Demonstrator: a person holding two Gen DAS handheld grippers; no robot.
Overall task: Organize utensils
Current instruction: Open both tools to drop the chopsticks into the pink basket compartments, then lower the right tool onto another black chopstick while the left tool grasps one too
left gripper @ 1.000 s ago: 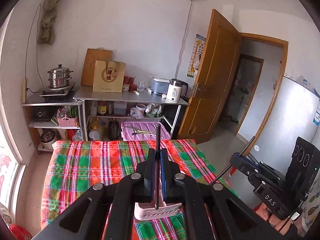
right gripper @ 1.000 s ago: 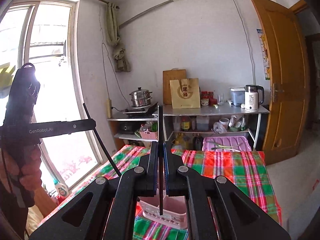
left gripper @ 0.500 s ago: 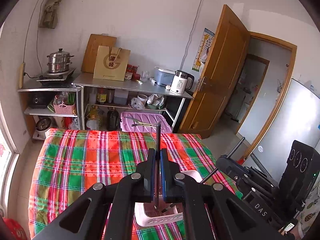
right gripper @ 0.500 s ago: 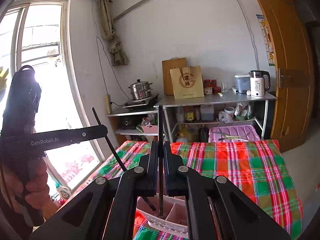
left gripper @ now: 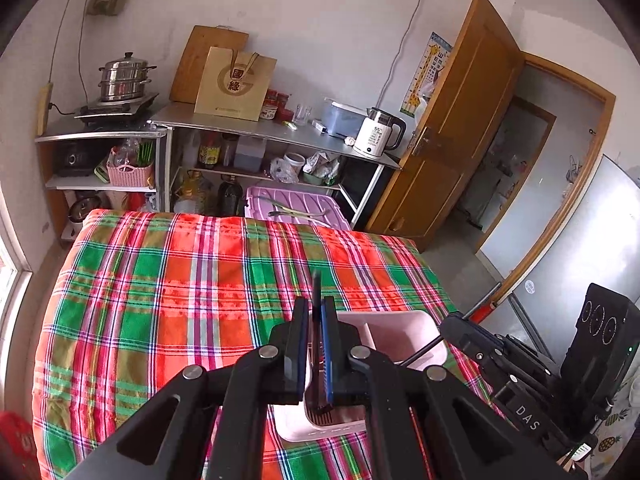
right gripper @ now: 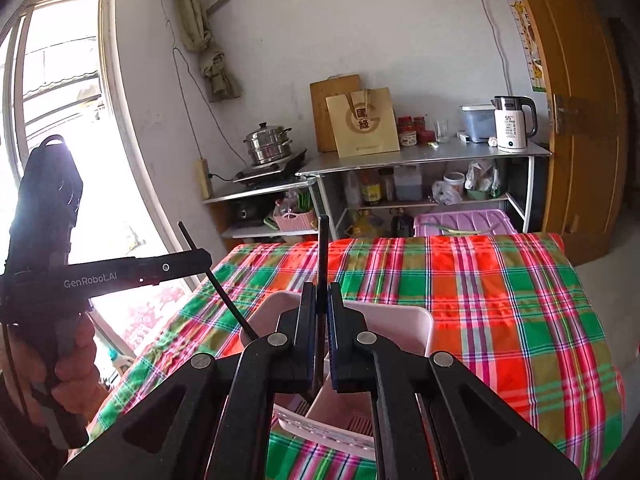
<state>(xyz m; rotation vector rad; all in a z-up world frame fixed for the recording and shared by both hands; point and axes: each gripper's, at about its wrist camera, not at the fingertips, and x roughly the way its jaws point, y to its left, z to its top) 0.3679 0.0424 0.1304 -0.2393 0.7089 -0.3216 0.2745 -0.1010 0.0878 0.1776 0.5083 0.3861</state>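
A pink utensil holder (left gripper: pixel 394 334) stands on the plaid tablecloth (left gripper: pixel 200 280), near its front edge. My left gripper (left gripper: pixel 315 312) is shut on a black chopstick (left gripper: pixel 317 288) and holds it upright over the holder. My right gripper (right gripper: pixel 322 300) is shut on another black chopstick (right gripper: pixel 323 240), also upright over the pink holder (right gripper: pixel 384 320). The left gripper's chopstick shows in the right wrist view (right gripper: pixel 216 276), slanting down into the holder. The right gripper's chopstick shows in the left wrist view (left gripper: pixel 420 354), its tip inside the holder.
Behind the table stand metal shelves (left gripper: pixel 276 130) with a steamer pot (left gripper: pixel 124 80), a paper bag (left gripper: pixel 236 84), a kettle (left gripper: pixel 378 132) and a purple bin (left gripper: pixel 292 208). A wooden door (left gripper: pixel 452 140) is at the right, a window (right gripper: pixel 52 120) at the left.
Both grippers have tilted down and moved closer to the pink holder. The two chopsticks now reach lower into it.
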